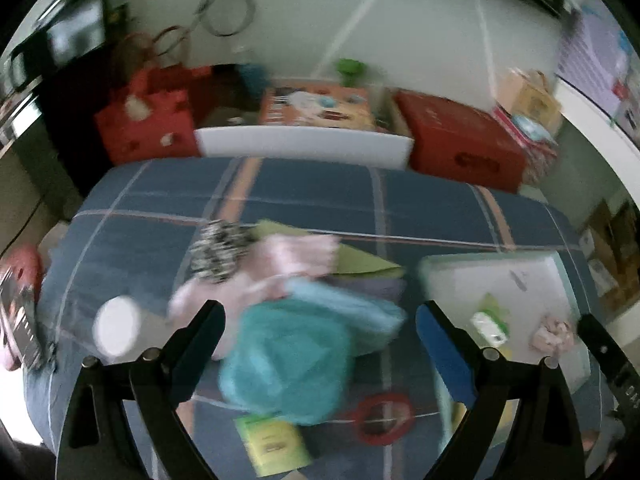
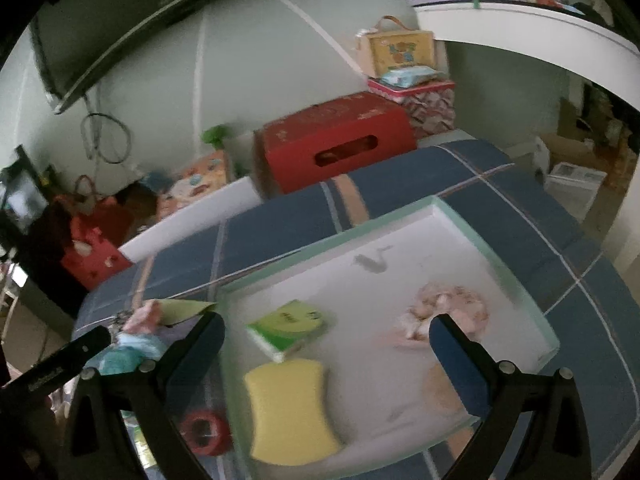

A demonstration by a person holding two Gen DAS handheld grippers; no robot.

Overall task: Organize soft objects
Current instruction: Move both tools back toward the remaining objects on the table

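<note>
My left gripper (image 1: 320,316) is open above a heap of soft things on the blue plaid bed: a teal mesh puff (image 1: 288,360), a light blue cloth (image 1: 352,312), a pink cloth (image 1: 272,268) and a black-and-white scrunchie (image 1: 218,250). My right gripper (image 2: 326,332) is open and empty over a white tray (image 2: 496,248) with a pale green rim. In the tray lie a yellow sponge (image 2: 290,410), a green tissue pack (image 2: 288,328) and a pink scrunchie (image 2: 448,312). The tray also shows in the left wrist view (image 1: 496,276).
A red tape ring (image 1: 382,418) and a green-yellow packet (image 1: 272,444) lie on the bed near me. A white round lid (image 1: 116,326) lies at the left. Red boxes (image 1: 460,144) and a red bag (image 1: 148,120) stand beyond the bed's far edge.
</note>
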